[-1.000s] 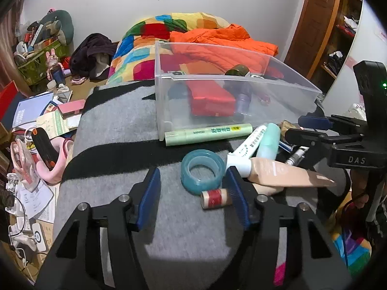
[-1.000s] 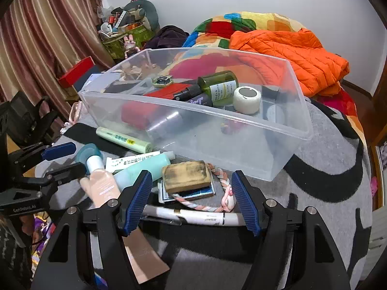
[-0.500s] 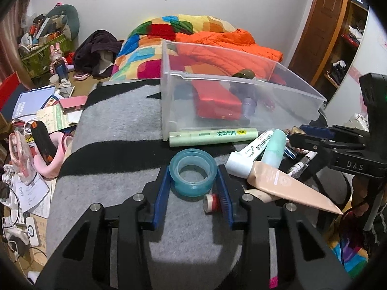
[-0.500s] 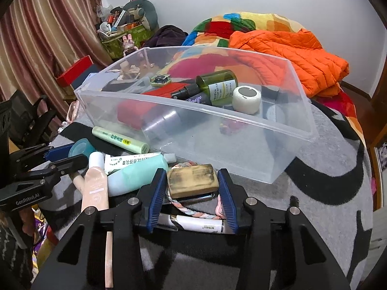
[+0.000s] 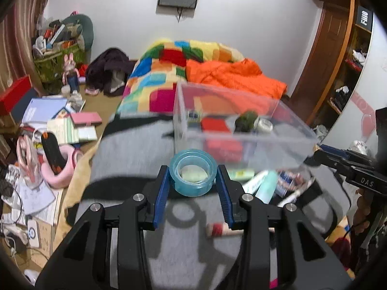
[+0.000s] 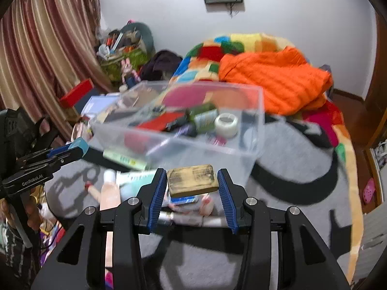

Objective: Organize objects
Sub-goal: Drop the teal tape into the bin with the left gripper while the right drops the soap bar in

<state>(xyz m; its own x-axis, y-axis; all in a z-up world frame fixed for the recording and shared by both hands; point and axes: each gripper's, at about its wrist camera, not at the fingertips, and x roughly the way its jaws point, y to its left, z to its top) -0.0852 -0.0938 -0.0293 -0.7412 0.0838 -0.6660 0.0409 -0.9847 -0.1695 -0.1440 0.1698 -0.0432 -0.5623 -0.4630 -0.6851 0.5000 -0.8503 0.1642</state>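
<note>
- left gripper (image 5: 192, 188) clamped on blue tape roll (image 5: 192, 172), lifted just in front of clear bin (image 5: 241, 130)
- right gripper (image 6: 192, 188) clamped on tan block (image 6: 191, 180), same side of bin
- risk: round roll could slip from the pads; both loads may clip the bin's near wall
- readable: "GenRobot.AI", "DAS" on the gripper bodies

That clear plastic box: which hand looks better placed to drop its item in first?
Probably the right. Its hand-held gripper holds the yellowish block right at the clear box's near wall. The left hand-held gripper, clamped on the blue tape roll, sits nearer the box's corner, so slightly less squarely placed.
</note>
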